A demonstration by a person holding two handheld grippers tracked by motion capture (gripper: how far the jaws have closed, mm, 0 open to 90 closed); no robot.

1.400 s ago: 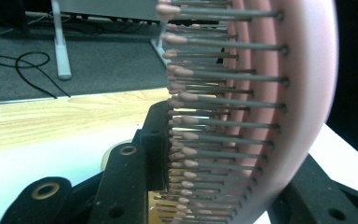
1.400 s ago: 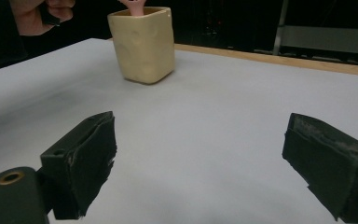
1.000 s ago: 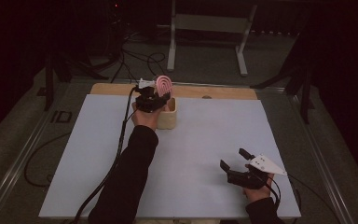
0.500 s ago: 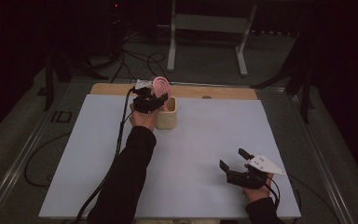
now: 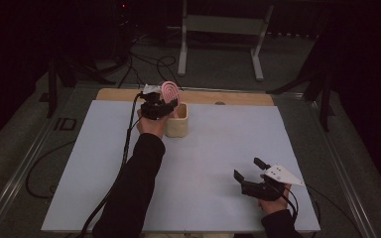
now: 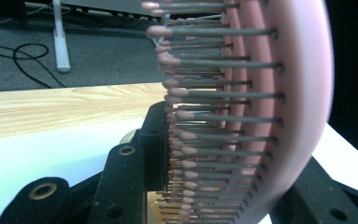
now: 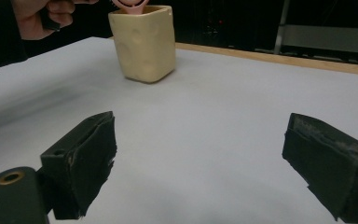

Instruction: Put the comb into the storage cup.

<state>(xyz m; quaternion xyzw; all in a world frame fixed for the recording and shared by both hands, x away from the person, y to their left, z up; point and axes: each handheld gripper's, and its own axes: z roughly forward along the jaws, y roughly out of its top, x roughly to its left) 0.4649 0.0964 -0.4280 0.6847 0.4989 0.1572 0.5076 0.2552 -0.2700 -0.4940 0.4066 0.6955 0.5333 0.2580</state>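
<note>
Left gripper [image 5: 164, 105] clamping pink hairbrush [image 5: 170, 91] seemingly over beige cup [image 5: 177, 122], right gripper [image 5: 250, 171] wide

Your hairbrush [image 5: 170, 90] stands in the cup [image 5: 177, 126] (far side of the table [image 5: 203, 163]); your right gripper [image 5: 252, 174] sits well right, nearer you.

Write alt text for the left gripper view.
Close up, the left gripper is shut on a pink hairbrush, its grey pink-tipped bristles pointing left. Behind lie the white table, its wooden edge and dark floor.
</note>
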